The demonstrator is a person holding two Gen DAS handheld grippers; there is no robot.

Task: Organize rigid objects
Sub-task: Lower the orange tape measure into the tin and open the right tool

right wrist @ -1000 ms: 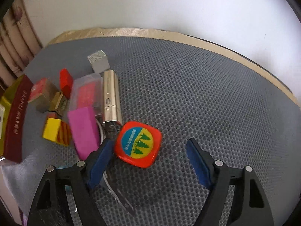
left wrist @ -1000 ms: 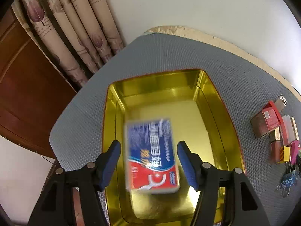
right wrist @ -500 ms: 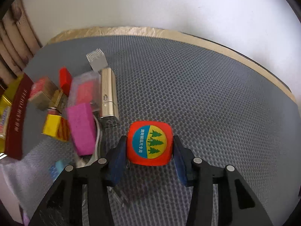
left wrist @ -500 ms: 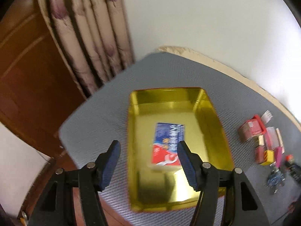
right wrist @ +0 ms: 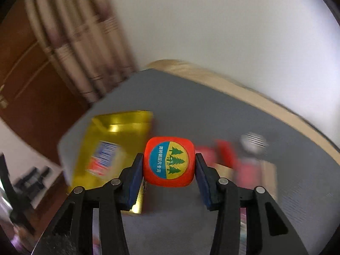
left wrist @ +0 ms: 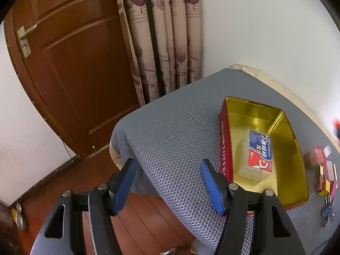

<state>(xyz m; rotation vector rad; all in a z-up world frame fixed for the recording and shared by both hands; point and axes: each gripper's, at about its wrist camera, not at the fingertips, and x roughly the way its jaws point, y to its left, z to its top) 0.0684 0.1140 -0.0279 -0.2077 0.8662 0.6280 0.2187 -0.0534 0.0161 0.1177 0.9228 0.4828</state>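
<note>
One grey honeycomb-textured table mat [left wrist: 174,140] carries everything, with one wooden door [left wrist: 80,68] and one leaf-print curtain [left wrist: 165,42] behind it. One tin box [left wrist: 295,170], gold inside and red outside, sits on the mat, and one blue, red and white carton [left wrist: 260,152] lies flat on its floor. A small cluster of red, pink and yellow packets [left wrist: 324,173] lies just beside the tin's far side; they are too small to count. One orange tape measure [right wrist: 169,161], a rounded square with a blue and yellow disc showing green trees, is clamped between the pads of the right gripper [right wrist: 169,177], above the mat beside the tin. Its jaws have just closed on it. The left gripper [left wrist: 167,186] tilts down over the mat's near corner, jaws wide apart with nothing between them
</note>
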